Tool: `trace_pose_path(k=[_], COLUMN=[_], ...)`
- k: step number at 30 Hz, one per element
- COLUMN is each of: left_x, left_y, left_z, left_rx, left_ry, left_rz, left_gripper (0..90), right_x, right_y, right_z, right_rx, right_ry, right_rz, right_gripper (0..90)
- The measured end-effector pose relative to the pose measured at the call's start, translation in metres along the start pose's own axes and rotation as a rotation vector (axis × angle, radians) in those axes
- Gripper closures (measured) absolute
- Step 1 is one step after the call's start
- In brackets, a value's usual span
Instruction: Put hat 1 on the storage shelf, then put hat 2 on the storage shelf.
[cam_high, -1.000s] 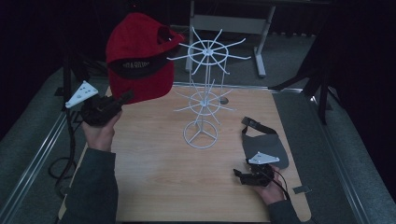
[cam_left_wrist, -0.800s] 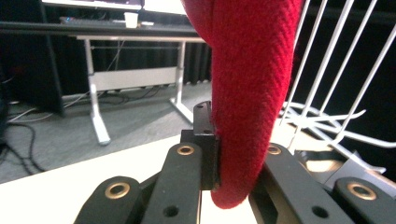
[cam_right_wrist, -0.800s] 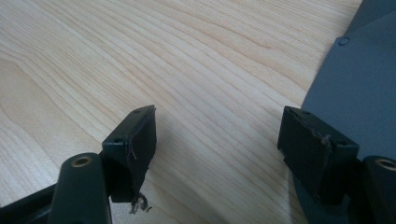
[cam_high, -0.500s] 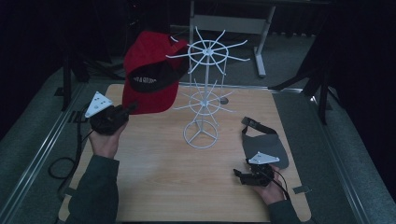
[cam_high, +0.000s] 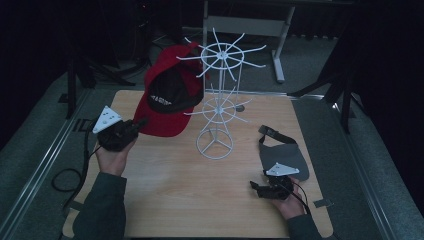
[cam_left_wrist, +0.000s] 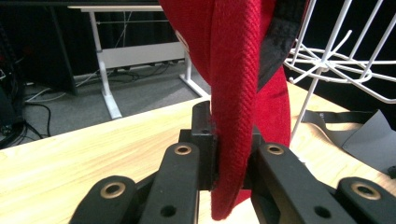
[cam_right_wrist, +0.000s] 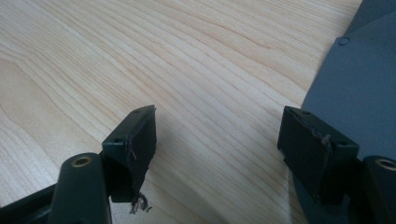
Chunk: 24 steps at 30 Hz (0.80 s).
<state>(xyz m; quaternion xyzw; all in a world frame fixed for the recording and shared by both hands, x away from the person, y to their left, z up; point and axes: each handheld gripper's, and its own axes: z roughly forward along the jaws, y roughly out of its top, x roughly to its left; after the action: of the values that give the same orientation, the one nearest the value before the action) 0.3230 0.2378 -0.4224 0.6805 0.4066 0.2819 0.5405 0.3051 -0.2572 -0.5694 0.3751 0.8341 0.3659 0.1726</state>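
— What's the left gripper (cam_high: 131, 129) got?
— Its jaws are clamped on the brim of a red cap (cam_high: 170, 95). In the left gripper view the brim (cam_left_wrist: 233, 93) runs upright between them. The cap hangs in the air over the table's (cam_high: 165, 185) far left part, touching the white wire rack (cam_high: 219, 100).
— Any writing on the cap?
— A white line of lettering on its black inside, too small to read.
— And the right gripper (cam_high: 257, 187)?
— Low at the table's near right, jaws apart and holding nothing. A grey cap (cam_high: 283, 155) lies flat just beside it; the right gripper view shows the cap's edge (cam_right_wrist: 359, 79) by one jaw.
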Motion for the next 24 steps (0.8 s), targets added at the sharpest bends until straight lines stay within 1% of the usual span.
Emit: trace_pose_path(k=[3,7,12,16,17,19,20,24], left_x=[0.0,0.001,0.004,0.003,0.002,0.001,-0.001,-0.002], left_y=[0.001,0.003,0.005,0.005,0.004,0.004,0.003,0.002], left_z=[-0.002,-0.008,-0.014,-0.016,-0.016,-0.016,-0.016,-0.018], left_rx=[-0.013,-0.034,-0.042,-0.041,-0.04,-0.039,-0.034,-0.027], left_ry=[-0.004,-0.01,-0.002,-0.007,-0.008,-0.01,-0.007,-0.002], left_rz=[-0.003,-0.015,-0.013,-0.016,-0.014,-0.015,-0.007,-0.001], left_gripper=[81.1,73.4,65.9,63.4,61.5,60.7,60.6,60.3], right_x=[0.0,0.0,0.0,0.0,0.0,0.0,0.0,0.0], right_y=[0.0,0.0,0.0,0.0,0.0,0.0,0.0,0.0], right_z=[0.0,0.0,0.0,0.0,0.0,0.0,0.0,0.0], right_rx=[0.0,0.0,0.0,0.0,0.0,0.0,0.0,0.001], right_ry=[0.0,0.0,0.001,0.0,0.0,0.0,0.0,0.0], right_rz=[0.0,0.0,0.0,0.0,0.0,0.001,0.0,0.001], right_gripper=[27.9,27.9,27.9,27.9,27.9,27.9,27.9,28.0])
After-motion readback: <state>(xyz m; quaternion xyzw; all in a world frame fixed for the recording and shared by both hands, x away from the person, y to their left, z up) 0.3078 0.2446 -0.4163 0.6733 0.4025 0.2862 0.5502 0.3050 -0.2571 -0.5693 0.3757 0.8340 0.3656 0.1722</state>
